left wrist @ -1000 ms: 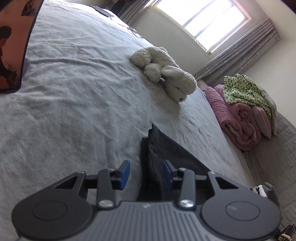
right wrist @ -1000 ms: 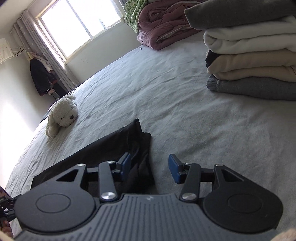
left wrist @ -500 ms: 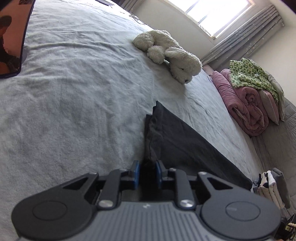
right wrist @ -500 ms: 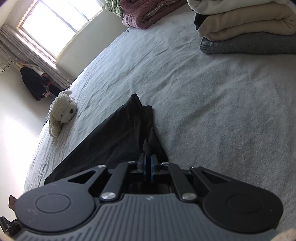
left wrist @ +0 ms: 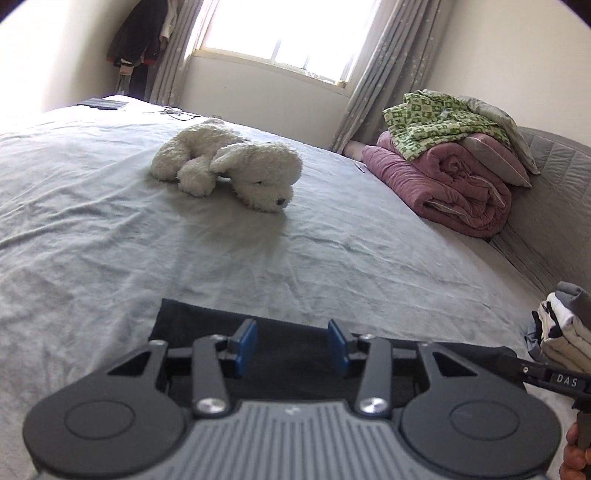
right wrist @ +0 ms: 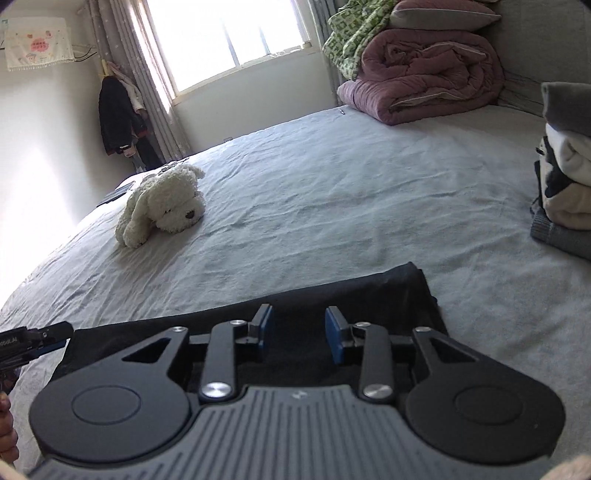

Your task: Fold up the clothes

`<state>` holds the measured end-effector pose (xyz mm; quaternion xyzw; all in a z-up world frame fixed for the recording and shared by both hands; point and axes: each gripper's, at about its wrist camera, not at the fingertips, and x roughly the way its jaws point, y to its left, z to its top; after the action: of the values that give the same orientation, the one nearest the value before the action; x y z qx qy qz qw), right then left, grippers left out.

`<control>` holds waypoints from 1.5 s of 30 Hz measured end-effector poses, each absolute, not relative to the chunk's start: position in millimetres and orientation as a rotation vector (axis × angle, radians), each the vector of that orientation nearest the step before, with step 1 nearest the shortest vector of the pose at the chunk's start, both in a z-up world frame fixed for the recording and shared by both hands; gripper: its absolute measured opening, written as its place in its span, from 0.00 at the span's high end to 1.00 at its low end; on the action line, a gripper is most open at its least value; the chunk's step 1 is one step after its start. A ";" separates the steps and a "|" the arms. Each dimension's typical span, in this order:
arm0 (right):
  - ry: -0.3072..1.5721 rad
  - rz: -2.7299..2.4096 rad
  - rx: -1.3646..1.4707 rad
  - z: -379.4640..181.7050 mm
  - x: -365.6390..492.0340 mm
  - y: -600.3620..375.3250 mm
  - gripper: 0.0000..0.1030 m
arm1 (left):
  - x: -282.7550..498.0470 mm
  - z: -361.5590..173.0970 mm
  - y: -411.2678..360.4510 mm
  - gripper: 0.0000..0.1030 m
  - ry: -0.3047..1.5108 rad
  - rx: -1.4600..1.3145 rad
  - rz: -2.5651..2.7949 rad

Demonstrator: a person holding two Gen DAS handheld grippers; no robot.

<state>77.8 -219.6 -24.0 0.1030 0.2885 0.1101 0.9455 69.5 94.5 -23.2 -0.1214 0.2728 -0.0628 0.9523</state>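
A home bedroom: wide grey bed (left wrist: 110,229), plush dog (left wrist: 229,166) (white), curtained window (left wrist: 288,33).

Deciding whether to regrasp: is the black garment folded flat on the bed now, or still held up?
Lying flat, apparently folded: the black garment forms a straight-edged band on the bed. Left gripper and right gripper are both open above it.

The left gripper (left wrist: 291,347) points forward at the near left, its blue pads (left wrist: 246,345) spread wide with nothing between them. The right gripper (right wrist: 298,334) sits level at the near right, jaws likewise parted and empty.
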 end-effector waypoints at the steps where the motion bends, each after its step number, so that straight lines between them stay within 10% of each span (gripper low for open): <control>1: 0.583 0.246 0.160 -28.6 80.6 -204.4 0.65 | 72.6 -27.7 85.3 0.59 0.549 -0.220 -0.132; 9: 0.571 0.326 -0.031 -60.0 113.8 -149.9 0.66 | 89.3 -64.9 71.4 0.58 0.570 -0.151 -0.073; 14: 0.581 0.227 0.114 -68.9 132.2 -203.3 0.87 | 89.3 -65.9 78.4 0.58 0.577 -0.183 -0.100; 28: 0.532 0.122 0.204 -53.0 121.2 -257.3 0.72 | 94.8 -49.1 121.4 0.59 0.575 -0.210 0.035; 34: 0.557 0.078 0.237 -64.3 123.4 -273.2 0.79 | 92.0 -55.1 147.2 0.88 0.583 -0.233 0.125; 45: 0.569 0.138 0.191 -72.7 105.7 -269.5 0.73 | 78.0 -61.5 155.4 0.67 0.589 -0.225 0.116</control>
<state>105.7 -269.5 -72.7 0.0938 0.2800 0.0678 0.9530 78.0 155.4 -61.5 -0.1104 0.2893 0.0568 0.9491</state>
